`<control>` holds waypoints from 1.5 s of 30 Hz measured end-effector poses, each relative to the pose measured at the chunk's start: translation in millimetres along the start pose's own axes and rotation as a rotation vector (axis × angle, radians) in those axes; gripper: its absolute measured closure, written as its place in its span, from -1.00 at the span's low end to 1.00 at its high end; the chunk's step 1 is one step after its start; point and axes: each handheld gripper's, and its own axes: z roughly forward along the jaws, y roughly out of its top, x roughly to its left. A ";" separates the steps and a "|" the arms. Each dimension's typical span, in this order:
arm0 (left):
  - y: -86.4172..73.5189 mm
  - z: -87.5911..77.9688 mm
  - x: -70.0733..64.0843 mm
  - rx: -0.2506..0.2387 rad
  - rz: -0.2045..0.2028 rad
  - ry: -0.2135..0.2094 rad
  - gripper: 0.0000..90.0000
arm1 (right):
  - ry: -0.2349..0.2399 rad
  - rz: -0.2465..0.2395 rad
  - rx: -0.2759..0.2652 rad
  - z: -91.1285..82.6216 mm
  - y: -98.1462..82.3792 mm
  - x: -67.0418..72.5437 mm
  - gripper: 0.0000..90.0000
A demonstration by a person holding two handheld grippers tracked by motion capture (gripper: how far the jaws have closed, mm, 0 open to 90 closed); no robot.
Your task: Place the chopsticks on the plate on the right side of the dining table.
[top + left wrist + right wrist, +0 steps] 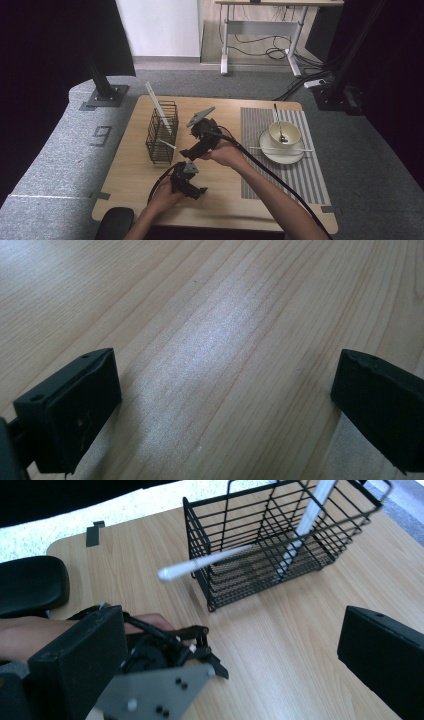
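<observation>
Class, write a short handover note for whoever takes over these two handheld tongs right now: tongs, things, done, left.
Left tongs: open, empty, low over the bare table near its front edge.
Right tongs: open, empty, beside the wire basket.
Things: two white chopsticks in the basket, one upright, one poking out through the side. Bowl with a spoon on a plate on the striped mat; one white stick lies across the plate.
Done: two sticks in the basket.
Left: probably the stick on the plate.

left gripper (192, 189): jaws wide apart, low | right gripper (192, 151): jaws apart, seemingly raised
</observation>
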 end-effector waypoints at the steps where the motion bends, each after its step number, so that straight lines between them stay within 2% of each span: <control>1: 0.0 0.0 0.0 0.000 -0.001 0.000 -1.00 | 0.006 0.001 0.004 3.8 1.9 1.1 -1.00; 4: 0.0 -0.2 0.1 0.002 0.001 0.001 -1.00 | 0.011 -0.007 0.015 15.7 6.4 2.9 -1.00; 7: 0.0 -0.2 0.0 0.003 0.000 0.000 -1.00 | 0.025 -0.002 0.024 27.4 9.4 3.8 -0.93; 10: 0.1 -0.2 0.0 0.003 0.000 0.000 -1.00 | 0.026 -0.018 0.038 38.8 11.4 5.8 -0.85; 14: 0.1 -0.4 0.2 0.005 0.003 0.000 -1.00 | 0.017 -0.038 0.041 51.1 13.0 9.1 -0.63; 15: 0.1 -0.2 0.0 0.002 0.001 0.000 -1.00 | 0.018 -0.047 0.053 54.3 13.4 9.7 -0.50; 17: 0.1 -0.1 0.1 0.003 0.002 0.000 -1.00 | 0.028 -0.061 0.059 58.1 13.7 10.5 -0.37; 19: 0.1 -0.3 0.0 0.004 0.002 0.001 -1.00 | 0.011 -0.063 0.052 60.7 14.2 10.8 -0.20; 23: 0.2 -0.4 0.0 0.004 0.001 -0.001 -1.00 | -0.024 -0.050 0.031 61.2 15.2 7.5 -0.03; 29: 0.0 0.1 -0.5 -0.002 -0.005 0.001 -1.00 | -0.103 -0.032 -0.013 56.2 16.3 -2.1 0.05; 40: 0.1 0.0 0.3 0.000 0.004 0.000 -1.00 | -0.122 0.012 -0.089 51.2 12.7 -14.3 0.37; 45: 0.1 0.0 0.1 0.000 0.002 0.000 -1.00 | -0.128 0.025 -0.120 49.2 12.2 -18.9 0.58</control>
